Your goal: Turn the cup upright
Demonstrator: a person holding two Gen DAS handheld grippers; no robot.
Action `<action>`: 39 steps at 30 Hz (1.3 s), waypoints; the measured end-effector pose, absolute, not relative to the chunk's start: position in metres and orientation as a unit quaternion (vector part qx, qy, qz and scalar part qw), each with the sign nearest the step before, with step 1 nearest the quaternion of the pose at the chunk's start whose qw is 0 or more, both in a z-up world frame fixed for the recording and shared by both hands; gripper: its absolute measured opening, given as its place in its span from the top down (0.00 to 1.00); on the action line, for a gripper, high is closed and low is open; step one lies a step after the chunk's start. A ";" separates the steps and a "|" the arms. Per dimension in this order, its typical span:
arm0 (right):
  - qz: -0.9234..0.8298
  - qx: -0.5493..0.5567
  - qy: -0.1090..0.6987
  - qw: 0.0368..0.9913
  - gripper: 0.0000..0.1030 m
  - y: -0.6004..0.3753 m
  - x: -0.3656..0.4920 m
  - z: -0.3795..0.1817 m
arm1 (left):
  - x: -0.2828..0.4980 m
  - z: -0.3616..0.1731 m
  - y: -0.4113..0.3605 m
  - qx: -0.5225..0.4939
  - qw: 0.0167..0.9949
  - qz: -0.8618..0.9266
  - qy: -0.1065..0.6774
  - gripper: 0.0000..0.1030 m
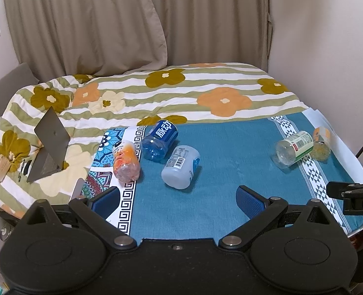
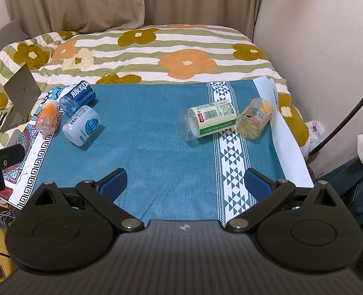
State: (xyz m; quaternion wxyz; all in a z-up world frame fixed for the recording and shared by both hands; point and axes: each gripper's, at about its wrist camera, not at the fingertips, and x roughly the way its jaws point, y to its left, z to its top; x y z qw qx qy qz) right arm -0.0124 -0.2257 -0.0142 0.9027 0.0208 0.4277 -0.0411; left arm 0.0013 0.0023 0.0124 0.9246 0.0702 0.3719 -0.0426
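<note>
Several plastic cups lie on their sides on a blue cloth [image 1: 230, 162]. At the left are an orange cup [image 1: 126, 163], a blue cup [image 1: 159, 139] and a white cup with a barcode [image 1: 181, 167]. At the right are a green-labelled clear cup [image 1: 293, 148] and a yellow cup [image 1: 321, 145]. In the right wrist view they show as orange [image 2: 47, 119], blue [image 2: 78, 98], white [image 2: 82, 125], green-labelled [image 2: 209, 120] and yellow [image 2: 254, 119]. My left gripper [image 1: 179, 200] is open and empty, short of the white cup. My right gripper [image 2: 185, 183] is open and empty, short of the green-labelled cup.
A flowered striped quilt [image 1: 157, 91] covers the bed behind the cloth. A grey folded stand [image 1: 50, 145] sits on the quilt at the left. Curtains [image 1: 107, 24] and a wall are behind. The right gripper's body [image 1: 353, 194] shows at the right edge of the left view.
</note>
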 end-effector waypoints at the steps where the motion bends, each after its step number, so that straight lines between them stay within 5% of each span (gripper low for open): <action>1: -0.041 0.021 0.428 0.903 0.00 -0.226 -0.012 -0.014 | 0.002 0.013 0.002 0.070 0.925 -0.042 0.372 0.01; 25: -0.017 0.035 0.431 0.902 0.00 -0.233 -0.004 -0.005 | 0.009 0.020 0.001 0.056 0.924 -0.014 0.378 0.01; 39: 0.076 -0.005 0.420 0.904 0.00 -0.241 0.047 -0.013 | 0.083 0.023 0.037 -0.005 0.906 0.072 0.417 0.01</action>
